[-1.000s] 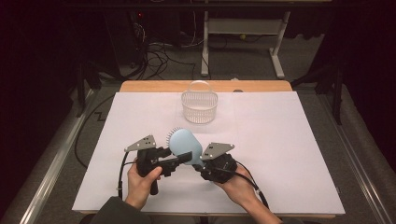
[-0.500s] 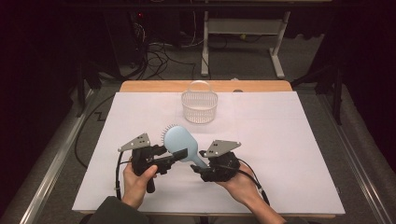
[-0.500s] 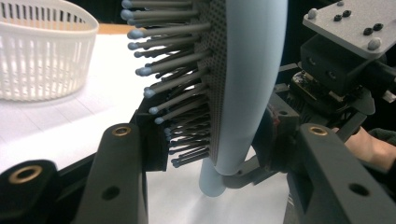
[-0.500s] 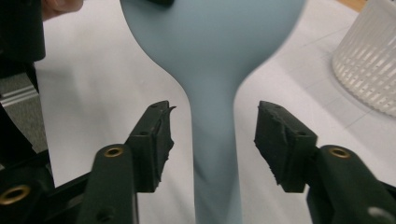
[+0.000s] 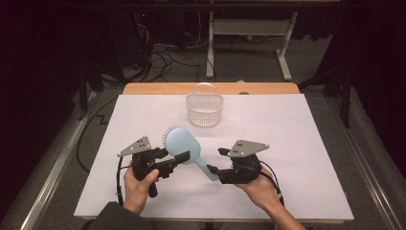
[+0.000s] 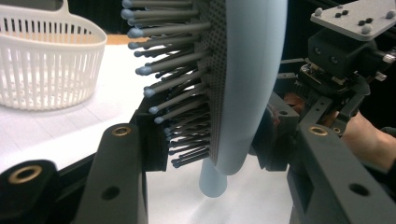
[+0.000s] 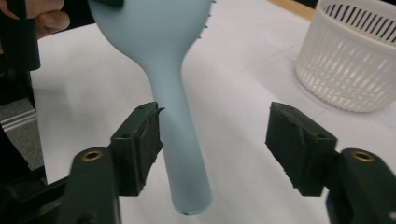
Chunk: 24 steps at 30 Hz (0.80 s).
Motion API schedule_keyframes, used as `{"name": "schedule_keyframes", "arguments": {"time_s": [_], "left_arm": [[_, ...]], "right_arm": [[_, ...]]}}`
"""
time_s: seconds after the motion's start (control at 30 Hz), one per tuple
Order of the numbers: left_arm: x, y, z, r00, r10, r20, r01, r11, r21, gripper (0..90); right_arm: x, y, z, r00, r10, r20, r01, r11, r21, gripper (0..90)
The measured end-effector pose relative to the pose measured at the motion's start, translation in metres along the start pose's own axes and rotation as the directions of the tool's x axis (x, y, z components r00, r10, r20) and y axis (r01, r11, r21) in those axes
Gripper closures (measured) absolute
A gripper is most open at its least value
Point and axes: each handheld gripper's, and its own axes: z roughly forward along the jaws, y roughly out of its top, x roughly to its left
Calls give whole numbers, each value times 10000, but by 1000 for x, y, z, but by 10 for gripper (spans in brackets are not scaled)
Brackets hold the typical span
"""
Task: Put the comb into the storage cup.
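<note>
Hairbrush (image 5: 184,146) in pale blue hangs above the white table cover (image 5: 297,143), clamped by its head in my left gripper (image 5: 179,157). Its handle slopes down toward my right gripper (image 5: 214,160), and the brush sits in front of the white basket (image 5: 204,109), well apart from it.

Compared with a second ago, my right gripper has let go. Then its jaws sat close against the brush; now they stand wide apart, with the handle between them and nearer one pad. My right hand (image 5: 258,189) has drawn slightly outward. I judge the handover done: the left gripper alone carries the brush, likely ready to take it to the basket.

From the left gripper view, the bristles (image 6: 173,84) show clearly, grey pins with rounded tips facing the basket (image 6: 46,65). One pad presses into them and the other against the smooth back of the brush head (image 6: 252,79). The high view barely hints at this.

From the right gripper view, the handle (image 7: 180,140) runs down between the open pads (image 7: 140,144), its rounded end free in the air over the cover, and the left hand (image 7: 44,18) shows at the top corner.
</note>
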Motion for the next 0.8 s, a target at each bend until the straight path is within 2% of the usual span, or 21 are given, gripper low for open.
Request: {"name": "schedule_keyframes", "arguments": {"time_s": [0.1, 0.23, 0.37, 0.8], "left_arm": [[-1, 1, -1, 10000, 40, -16, -40, 10000, 35, 544], [0, 2, -2, 10000, 43, -41, -43, 10000, 14, 544], [0, 1, -1, 10000, 50, -76, -50, 10000, 53, 543], [0, 2, -3, 9998, 51, -177, -51, 10000, -15, 543]], "right_arm": [[-4, -3, -6, 9999, 12, 132, -9, 9997, -244, 296], [-11, -12, -15, 9993, 255, 257, -243, 9987, -447, 279], [-18, -21, -26, 9974, 534, 490, -501, 9966, -651, 275], [-36, -38, -48, 9919, 894, 903, -801, 9916, -1018, 281]]}}
